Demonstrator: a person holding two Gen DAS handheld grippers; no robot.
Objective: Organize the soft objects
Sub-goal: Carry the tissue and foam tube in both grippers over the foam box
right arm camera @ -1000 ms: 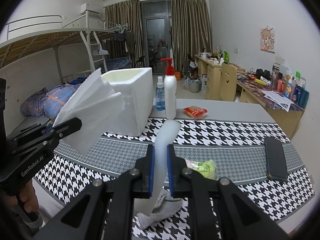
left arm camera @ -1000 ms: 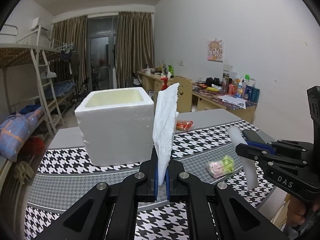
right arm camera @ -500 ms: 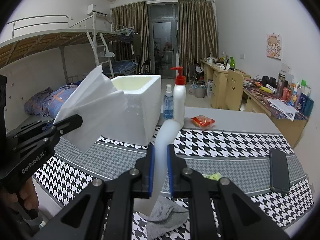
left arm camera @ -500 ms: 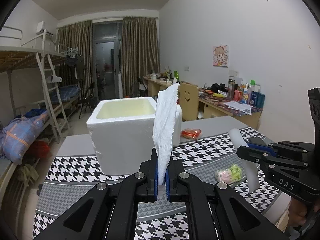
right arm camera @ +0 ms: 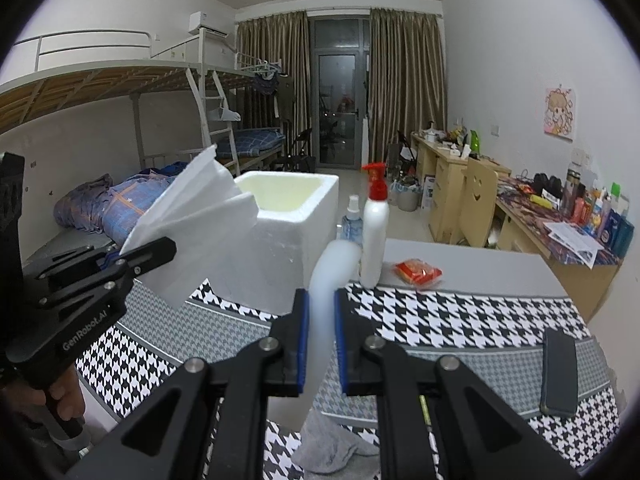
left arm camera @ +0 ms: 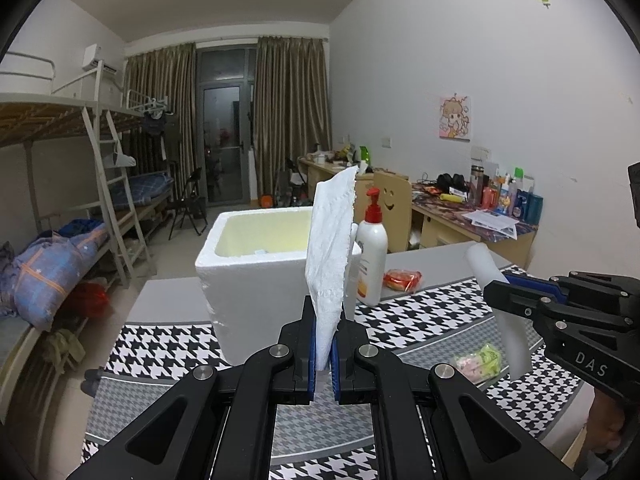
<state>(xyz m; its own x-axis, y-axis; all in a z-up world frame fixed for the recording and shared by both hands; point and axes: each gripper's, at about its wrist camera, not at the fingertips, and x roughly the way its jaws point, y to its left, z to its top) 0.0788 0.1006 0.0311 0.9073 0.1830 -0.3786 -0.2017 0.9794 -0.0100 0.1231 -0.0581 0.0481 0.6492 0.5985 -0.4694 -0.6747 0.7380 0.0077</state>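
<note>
My left gripper [left arm camera: 323,354] has its fingers clamped on a white tissue [left arm camera: 330,248] standing upright, the foam box [left arm camera: 256,268] just beyond. My right gripper [right arm camera: 321,344] pinches a white foam tube [right arm camera: 326,300] above the tabletop [right arm camera: 460,320].

Both grippers higher and nearer the foam box [left arm camera: 256,276], its interior and pump bottle [left arm camera: 371,258] newly exposed.

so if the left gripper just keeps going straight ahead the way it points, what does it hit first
Most likely the white foam box: it stands dead ahead of the left gripper, which is shut on the tissue. The tissue would touch its wall or rim first, though depth is hard to judge.
</note>
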